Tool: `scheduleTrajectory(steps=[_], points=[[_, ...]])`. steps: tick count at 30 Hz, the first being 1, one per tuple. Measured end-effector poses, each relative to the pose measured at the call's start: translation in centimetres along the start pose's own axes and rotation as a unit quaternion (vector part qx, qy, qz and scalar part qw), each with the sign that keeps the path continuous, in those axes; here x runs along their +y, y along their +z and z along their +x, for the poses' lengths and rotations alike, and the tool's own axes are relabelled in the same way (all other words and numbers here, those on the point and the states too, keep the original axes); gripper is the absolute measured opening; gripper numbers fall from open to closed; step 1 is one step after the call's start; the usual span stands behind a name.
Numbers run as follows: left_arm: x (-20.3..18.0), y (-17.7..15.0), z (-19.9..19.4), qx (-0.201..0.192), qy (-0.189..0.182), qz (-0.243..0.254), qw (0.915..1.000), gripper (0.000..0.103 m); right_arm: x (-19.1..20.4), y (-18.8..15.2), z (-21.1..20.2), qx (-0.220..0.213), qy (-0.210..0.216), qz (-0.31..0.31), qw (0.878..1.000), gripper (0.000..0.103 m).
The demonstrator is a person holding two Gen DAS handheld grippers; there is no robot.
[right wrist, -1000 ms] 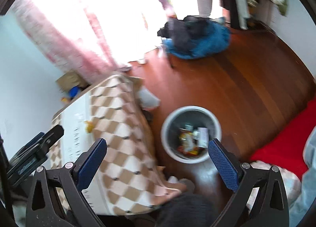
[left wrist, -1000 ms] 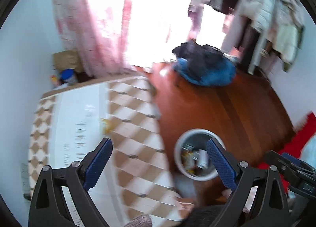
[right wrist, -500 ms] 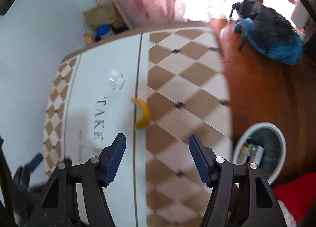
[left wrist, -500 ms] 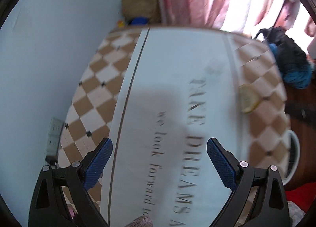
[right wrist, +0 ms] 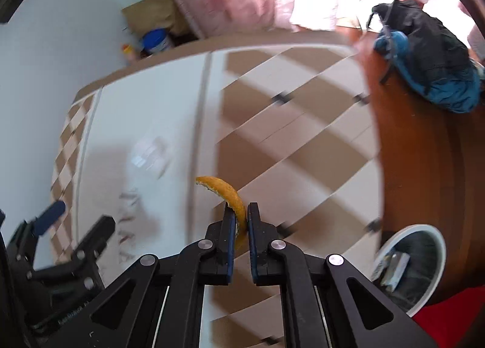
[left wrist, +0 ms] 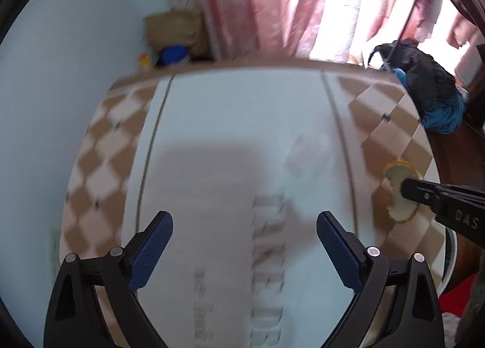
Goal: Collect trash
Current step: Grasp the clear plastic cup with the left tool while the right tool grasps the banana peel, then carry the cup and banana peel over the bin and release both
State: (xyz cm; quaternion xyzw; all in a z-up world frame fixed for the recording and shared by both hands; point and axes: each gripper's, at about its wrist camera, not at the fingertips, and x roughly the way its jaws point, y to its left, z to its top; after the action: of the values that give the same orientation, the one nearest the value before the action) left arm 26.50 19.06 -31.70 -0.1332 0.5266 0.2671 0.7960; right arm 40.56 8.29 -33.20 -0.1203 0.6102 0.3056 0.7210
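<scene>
**Right wrist view: peel clamped, bin not yet reached**

Item 1. Right gripper (right wrist: pixel 241 219): fingers closed on a curved strip of orange peel (right wrist: pixel 224 189). One end of the peel sits between the pads; the rest arcs up and to the left, ahead of the fingertips. Whether the far end touches the cloth cannot be told.

Item 2. Left gripper (left wrist: pixel 244 240): fingers wide apart, nothing between them. It hovers over the white centre panel of the tablecloth (left wrist: pixel 230 135), above blurred printed lettering.

Item 3. Clear plastic scrap (right wrist: pixel 150 155): lies on the white panel, ahead and to the left of the right fingertips; from the left wrist view it shows ahead of the right-hand finger. Blurred; exact kind uncertain.

Item 4. Waste bin (right wrist: pixel 430 234): white-rimmed, on the wooden floor (right wrist: pixel 424 151), below and to the right of the right fingers, beyond the table edge. Wrappers already lie inside.

Step in hand, judged: pickup of the peel is made; transfer to the bin remains.

Next move, judged: carry the peel rightward past the table edge until it hangs over the bin opening, then part the fingers. The hold is on one end only, so a gentle swing seems wise. The left gripper appears free for the plastic scrap.
</scene>
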Motion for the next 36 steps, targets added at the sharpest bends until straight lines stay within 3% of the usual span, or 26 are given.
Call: scheduleTrajectory(steps=[5,7,9,15,21,29,36], points=[[-2.5,3.1,3.2,0.019,-0.042,0.024,0.9987,0.094,-2.7,1.6,0.7,0.003,-0.015,0.024,1.000,0.008],[-3.5,3.6,4.2,0.029,-0.052,0.033,0.9977,0.076,-3.4,1.9,0.6,0.003,-0.015,0.027,1.000,0.008],[-4.1,4.0,4.8,0.036,-0.061,0.038,0.9968,0.038,-3.7,1.8,0.7,0.003,-0.015,0.027,1.000,0.008],[-4.4,3.6,3.2,0.010,-0.049,0.043,0.9978,0.039,-3.4,0.9,-0.3,-0.006,-0.013,0.020,1.000,0.008],[-3.9,2.1,-1.6,-0.036,-0.032,0.043,0.9979,0.039,-2.6,-1.6,-4.4,-0.041,-0.002,0.005,0.999,0.008],[-4.0,-0.6,-12.7,-0.115,-0.038,0.034,0.9920,0.039,-3.8,-7.7,-14.4,-0.120,0.015,0.018,0.993,0.008],[-7.7,-3.4,-21.7,-0.168,-0.072,0.053,0.9817,0.039,-8.0,-14.8,-23.9,-0.184,-0.006,0.048,0.982,0.008]])
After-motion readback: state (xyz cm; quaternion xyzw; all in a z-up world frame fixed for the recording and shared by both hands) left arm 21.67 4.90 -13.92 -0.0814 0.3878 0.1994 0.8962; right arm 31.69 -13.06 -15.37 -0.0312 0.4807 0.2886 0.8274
